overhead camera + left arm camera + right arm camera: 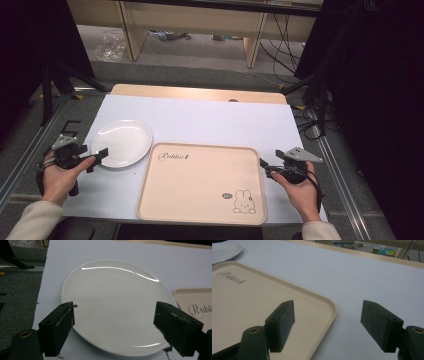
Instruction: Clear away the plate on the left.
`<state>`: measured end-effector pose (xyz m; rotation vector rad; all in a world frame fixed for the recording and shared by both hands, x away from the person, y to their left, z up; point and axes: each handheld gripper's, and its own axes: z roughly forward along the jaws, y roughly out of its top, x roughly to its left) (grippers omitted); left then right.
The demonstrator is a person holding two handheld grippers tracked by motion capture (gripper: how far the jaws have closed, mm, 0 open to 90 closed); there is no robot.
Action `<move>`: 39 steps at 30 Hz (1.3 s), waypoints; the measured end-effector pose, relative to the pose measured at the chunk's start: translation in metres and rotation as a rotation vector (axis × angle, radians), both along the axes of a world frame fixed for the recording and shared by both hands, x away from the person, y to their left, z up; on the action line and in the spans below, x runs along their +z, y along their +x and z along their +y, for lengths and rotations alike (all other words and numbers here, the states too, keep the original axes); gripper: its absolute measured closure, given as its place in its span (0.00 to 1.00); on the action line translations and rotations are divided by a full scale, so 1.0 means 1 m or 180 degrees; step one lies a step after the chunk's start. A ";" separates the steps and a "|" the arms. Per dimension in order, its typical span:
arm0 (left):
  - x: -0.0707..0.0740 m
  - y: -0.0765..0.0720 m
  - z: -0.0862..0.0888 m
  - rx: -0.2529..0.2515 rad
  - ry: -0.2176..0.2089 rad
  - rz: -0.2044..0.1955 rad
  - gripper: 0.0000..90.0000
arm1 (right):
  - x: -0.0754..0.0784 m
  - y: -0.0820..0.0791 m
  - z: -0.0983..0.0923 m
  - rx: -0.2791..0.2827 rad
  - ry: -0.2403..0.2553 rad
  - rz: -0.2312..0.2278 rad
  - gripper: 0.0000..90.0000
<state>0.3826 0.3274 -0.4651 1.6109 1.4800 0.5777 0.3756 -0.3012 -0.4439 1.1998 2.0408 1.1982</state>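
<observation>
One white plate (121,142) lies flat on the worktop (210,120), just left of the single beige tray (200,185) with its rabbit drawing (244,202); their rims look nearly touching. It seems glazed ceramic: stiff, slick, breakable, moderately heavy. The near rim is probably the best place to pinch it, one pad above and one below. The left tool (98,156) hovers at that rim, released, jaws wide with nothing between them. The right tool (265,167), also released and empty, sits at the tray's right edge. Two tools, two hands.
</observation>
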 end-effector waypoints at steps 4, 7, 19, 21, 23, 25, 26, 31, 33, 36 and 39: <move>-0.001 0.001 0.004 0.0044 -0.0012 0.0027 0.18 | 0.000 0.000 0.000 -0.0006 -0.0025 -0.0034 0.31; -0.001 0.003 0.007 0.0072 -0.0018 0.0077 0.18 | 0.000 0.000 0.000 -0.0001 -0.0036 -0.0052 0.31; -0.014 0.026 0.024 0.0294 -0.0138 0.0535 0.24 | 0.000 0.000 -0.001 -0.0032 -0.0042 -0.0023 0.31; -0.015 0.028 0.026 0.0350 -0.0118 0.0560 0.28 | 0.000 0.001 0.000 -0.0019 -0.0031 -0.0030 0.31; -0.015 0.031 0.031 0.0388 -0.0105 0.0561 0.30 | 0.000 0.001 0.000 -0.0020 -0.0037 -0.0031 0.31; -0.014 0.035 0.031 0.0450 -0.0245 0.0598 0.33 | 0.000 0.000 0.000 -0.0027 -0.0022 -0.0005 0.31; -0.016 0.037 0.031 0.0441 -0.0286 0.0574 0.33 | 0.000 0.000 0.000 -0.0034 -0.0025 -0.0009 0.31; -0.017 0.041 0.034 0.0393 -0.0365 0.0641 0.35 | 0.001 0.000 -0.001 -0.0025 -0.0072 0.0003 0.32; -0.017 0.043 0.034 0.0429 -0.0397 0.0681 0.37 | 0.001 -0.001 0.001 -0.0010 -0.0046 0.0026 0.32; -0.016 0.045 0.033 0.0440 -0.0412 0.0721 0.37 | 0.001 -0.001 0.001 -0.0011 -0.0045 0.0025 0.32; -0.016 0.047 0.031 0.0414 -0.0411 0.0760 0.36 | 0.001 -0.001 0.000 -0.0013 -0.0039 0.0038 0.32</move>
